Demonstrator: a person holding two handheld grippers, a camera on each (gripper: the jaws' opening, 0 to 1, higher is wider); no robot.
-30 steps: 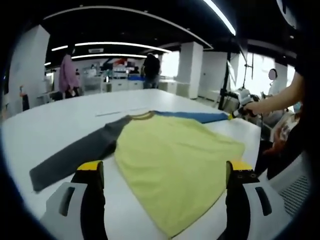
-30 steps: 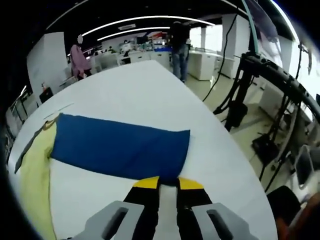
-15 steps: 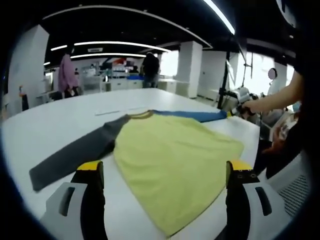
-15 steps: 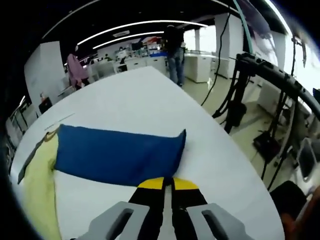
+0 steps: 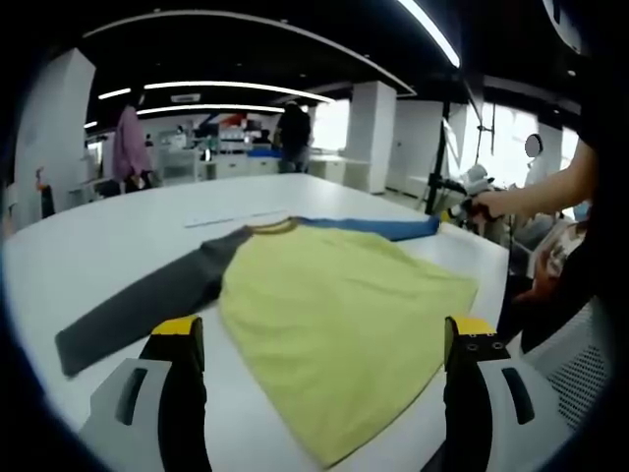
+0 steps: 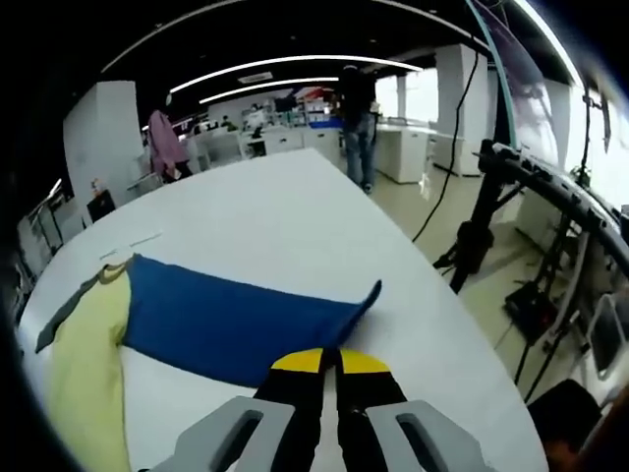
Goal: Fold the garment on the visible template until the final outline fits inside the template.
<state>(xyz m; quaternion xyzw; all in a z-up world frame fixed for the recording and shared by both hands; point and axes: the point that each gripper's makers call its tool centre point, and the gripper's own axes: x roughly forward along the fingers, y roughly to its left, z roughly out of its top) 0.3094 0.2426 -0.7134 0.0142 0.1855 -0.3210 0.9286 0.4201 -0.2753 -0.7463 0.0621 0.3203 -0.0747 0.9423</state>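
A long-sleeved shirt lies flat on the white table [image 5: 88, 246]. Its body [image 5: 339, 315] is yellow-green, one sleeve [image 5: 147, 300] is dark grey and the other sleeve [image 5: 378, 228] is blue. In the left gripper view my left gripper [image 5: 319, 339] stands open over the near hem, its yellow-tipped jaws wide apart. In the right gripper view my right gripper [image 6: 329, 362] is shut on the cuff end of the blue sleeve [image 6: 231, 320], whose far corner lifts off the table. That right gripper also appears far right in the left gripper view, held by a hand [image 5: 482, 204].
The table edge [image 6: 462, 324] curves close on the right, with black stands and cables [image 6: 511, 197] beyond it. A strip of tape [image 5: 231, 218] lies on the table behind the collar. People [image 5: 128, 147] stand far back among desks.
The right gripper's jaws have closed fully on the blue sleeve's cuff and raised it a little, so the cuff corner now peaks upward. The left gripper has stayed put.
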